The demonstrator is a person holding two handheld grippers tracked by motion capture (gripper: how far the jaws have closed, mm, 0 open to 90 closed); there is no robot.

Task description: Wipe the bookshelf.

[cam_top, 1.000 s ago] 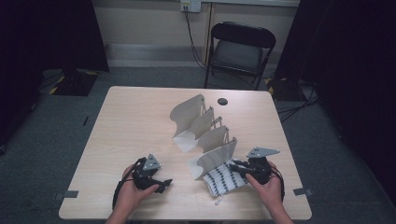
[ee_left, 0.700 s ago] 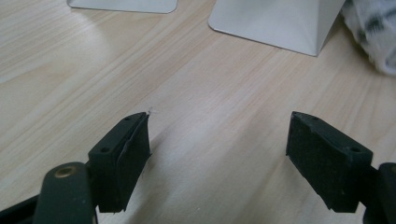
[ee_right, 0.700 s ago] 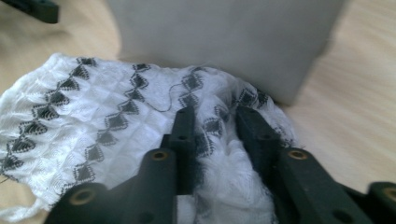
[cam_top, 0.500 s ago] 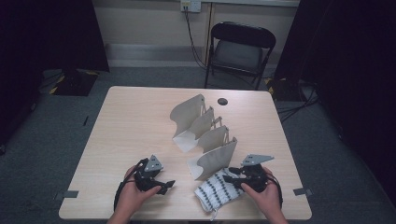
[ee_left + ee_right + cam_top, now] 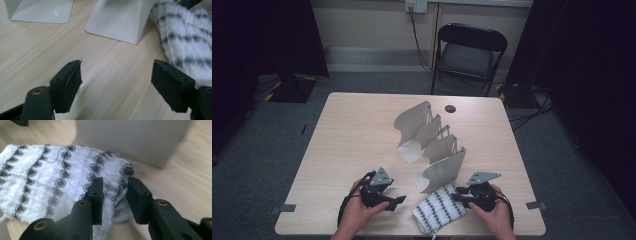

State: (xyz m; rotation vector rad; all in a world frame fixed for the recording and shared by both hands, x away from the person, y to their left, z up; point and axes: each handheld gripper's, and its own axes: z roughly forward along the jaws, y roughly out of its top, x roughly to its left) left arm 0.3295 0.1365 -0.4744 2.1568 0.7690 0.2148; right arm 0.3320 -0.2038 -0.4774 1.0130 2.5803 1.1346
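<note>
Lying limp at the table's [image 5: 342,150] near edge, the patterned cloth [image 5: 439,214] looked light, soft and floppy. The right gripper [image 5: 114,195] had just been closing its jaws on a bunched corner; the left gripper [image 5: 116,82] gaped, nothing between. Beyond stood a white divider rack [image 5: 432,145].

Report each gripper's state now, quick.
Left gripper: open, nothing between its jaws.
Right gripper: jaws have just been closing on a fold of the patterned cloth; whether they grip it cannot be told.

Cloth [image 5: 438,214] lies at the table's [image 5: 357,140] near edge — before the rack [image 5: 432,145].
</note>
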